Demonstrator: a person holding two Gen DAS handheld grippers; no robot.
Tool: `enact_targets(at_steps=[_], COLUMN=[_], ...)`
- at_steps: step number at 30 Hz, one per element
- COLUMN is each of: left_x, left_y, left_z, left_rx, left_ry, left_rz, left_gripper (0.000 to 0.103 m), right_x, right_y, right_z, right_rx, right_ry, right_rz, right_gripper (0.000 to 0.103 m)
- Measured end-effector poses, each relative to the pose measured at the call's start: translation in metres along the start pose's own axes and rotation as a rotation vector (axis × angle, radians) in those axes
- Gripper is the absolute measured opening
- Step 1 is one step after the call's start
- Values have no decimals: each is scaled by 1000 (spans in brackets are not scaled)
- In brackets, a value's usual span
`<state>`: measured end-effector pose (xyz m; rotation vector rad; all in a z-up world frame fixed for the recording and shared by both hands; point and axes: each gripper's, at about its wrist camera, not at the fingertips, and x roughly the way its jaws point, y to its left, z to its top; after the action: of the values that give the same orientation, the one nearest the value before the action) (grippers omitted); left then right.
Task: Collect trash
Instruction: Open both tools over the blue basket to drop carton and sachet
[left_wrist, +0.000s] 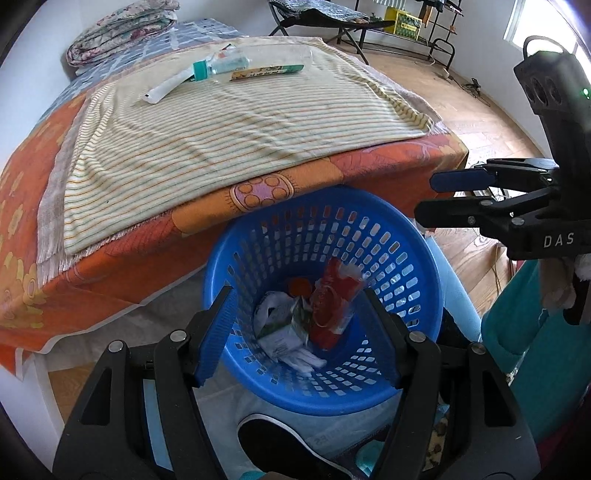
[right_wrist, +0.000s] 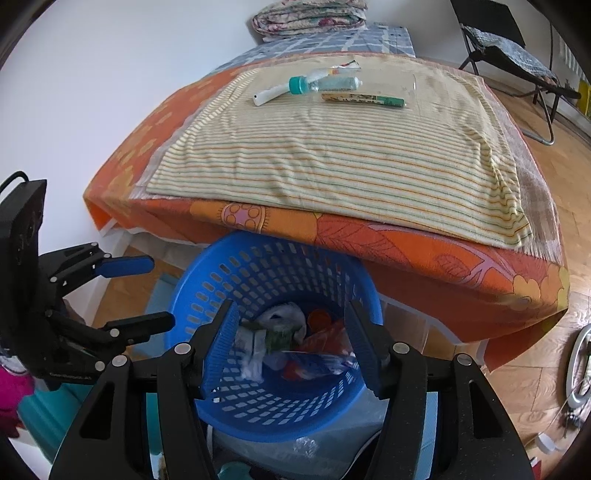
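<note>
While both grippers are held above a blue basket (left_wrist: 417, 295) beside a bed (left_wrist: 44, 206), trash is seen collected at the basket's bottom. The left gripper (left_wrist: 299, 336) is seen with its fingers (left_wrist: 214, 336) spread wide and nothing between them; the right gripper (right_wrist: 291, 347) is likewise released, its fingers (right_wrist: 221, 347) parted over the basket's mouth. A red wrapper (left_wrist: 330, 302), a crumpled carton (left_wrist: 284, 328) and an orange cap (left_wrist: 298, 285) are piled inside the basket, with white scraps beside them. In the left wrist view the right gripper is glimpsed at 3 o'clock, apart from the basket's rim.

On the bed, a striped cloth (right_wrist: 332, 162) is laid over an orange sheet (right_wrist: 424, 266). At 12 o'clock of the cloth, near its far edge, three things are left lying together: a clear bottle (right_wrist: 325, 84) with a teal cap, a white tube (right_wrist: 273, 95) touching it, and a green and yellow tube (right_wrist: 364, 99) just beside the bottle. A folded quilt (right_wrist: 306, 16) is seen at the bed's far end, and a folding chair (right_wrist: 506, 44) stands at 1 o'clock on the wood floor (right_wrist: 554, 155).
</note>
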<state>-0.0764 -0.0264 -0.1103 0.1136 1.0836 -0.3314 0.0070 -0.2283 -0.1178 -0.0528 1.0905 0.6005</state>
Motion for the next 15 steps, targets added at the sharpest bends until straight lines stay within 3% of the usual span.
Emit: enact_targets(at_steps=[15], left_x=[1], left_y=[1], left_z=[3], left_rx=[-5], left_ry=[-2], left_rz=[1], left_gripper=[69], right_x=[0], right_y=[-6], right_z=[2], right_rx=[35], right_ry=[-1], right_rz=[4], right_gripper=[60])
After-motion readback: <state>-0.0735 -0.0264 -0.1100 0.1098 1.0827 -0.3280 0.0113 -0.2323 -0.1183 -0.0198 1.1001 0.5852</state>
